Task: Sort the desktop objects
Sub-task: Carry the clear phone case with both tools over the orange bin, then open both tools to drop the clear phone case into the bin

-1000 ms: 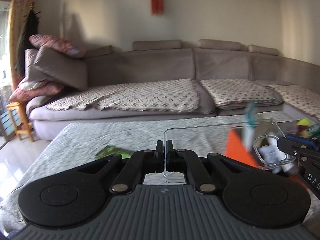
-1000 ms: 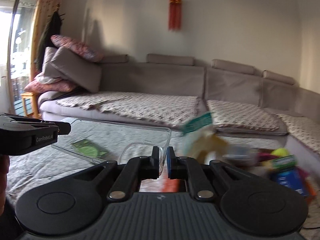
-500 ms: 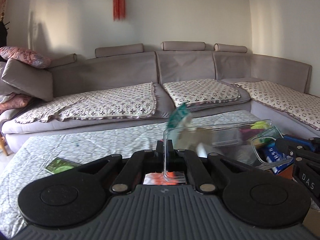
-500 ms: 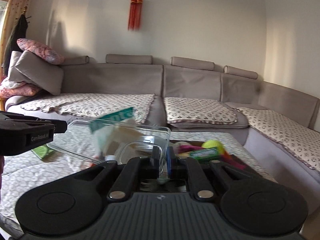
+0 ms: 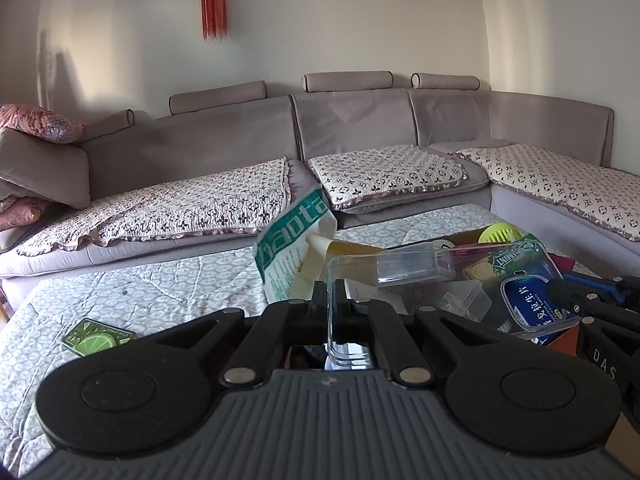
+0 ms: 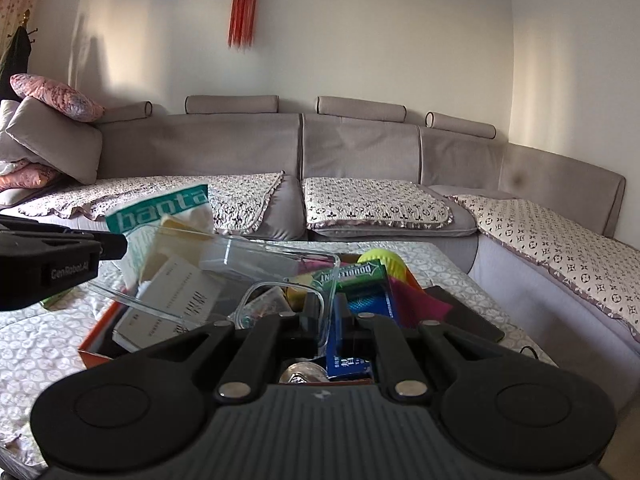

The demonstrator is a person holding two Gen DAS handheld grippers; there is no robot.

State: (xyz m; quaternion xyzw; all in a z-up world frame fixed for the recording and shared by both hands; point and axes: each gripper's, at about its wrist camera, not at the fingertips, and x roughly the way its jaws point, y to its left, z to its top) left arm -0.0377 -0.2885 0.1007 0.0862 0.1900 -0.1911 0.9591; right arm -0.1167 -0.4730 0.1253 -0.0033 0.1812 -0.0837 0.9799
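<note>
Clear plastic is what both grippers are clamped on: the left gripper [image 5: 336,308] pinches one wall of a transparent tray [image 5: 400,268], and the right gripper [image 6: 330,320] pinches the opposite wall of the same tray [image 6: 240,264], jaws closed tight on the thin rim in each view. The tray hangs tilted above an orange box [image 6: 96,344] on the quilted table [image 5: 180,280]. Small goods crowd the box: a green gum pack [image 6: 352,272] and a yellow ball [image 6: 384,262] near 12 o'clock of the right gripper, and a blue tin [image 5: 528,304] at 3 o'clock of the left gripper. A white-and-green packet [image 5: 292,240] stands up at 11 o'clock of the left gripper; whether it rests in the tray or behind it I cannot tell. A lime-printed card [image 5: 96,334] lies alone on the table at 9 o'clock of the left gripper, well apart from the box.

By my judgement, the step in hand is carrying or emptying the tray over the box. Next, both hands must keep level with each other, or the rim may slip from one grip.
</note>
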